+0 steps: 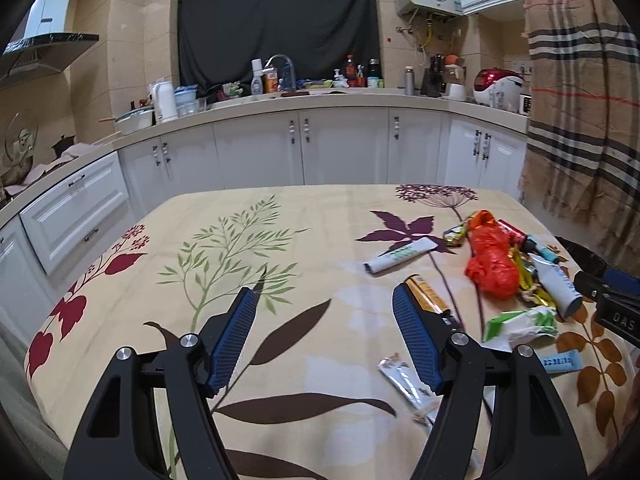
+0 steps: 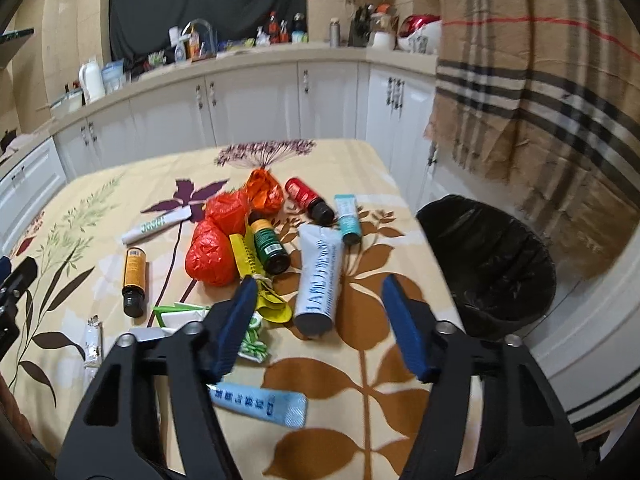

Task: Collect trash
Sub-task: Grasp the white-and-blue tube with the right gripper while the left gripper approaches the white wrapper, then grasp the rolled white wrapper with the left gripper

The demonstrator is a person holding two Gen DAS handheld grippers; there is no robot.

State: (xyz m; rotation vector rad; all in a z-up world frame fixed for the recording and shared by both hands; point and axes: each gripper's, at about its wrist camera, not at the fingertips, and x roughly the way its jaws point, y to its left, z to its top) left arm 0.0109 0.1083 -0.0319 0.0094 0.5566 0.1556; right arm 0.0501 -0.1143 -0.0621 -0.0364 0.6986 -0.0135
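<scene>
Both grippers, left gripper point(image 1: 324, 304) and right gripper point(image 2: 318, 296), hang with jaws apart, empty, above a light, limp blue sachet point(image 2: 260, 400), best pinched mid-length, then a stiffer white tube point(image 2: 320, 280), beyond them crumpled orange bags point(image 2: 212, 256) on the tablecloth point(image 2: 360, 400), bin point(image 2: 492, 264) beside.

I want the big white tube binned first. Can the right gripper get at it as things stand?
Probably yes: the right gripper is open, the white tube lies just ahead, top uncovered.
</scene>
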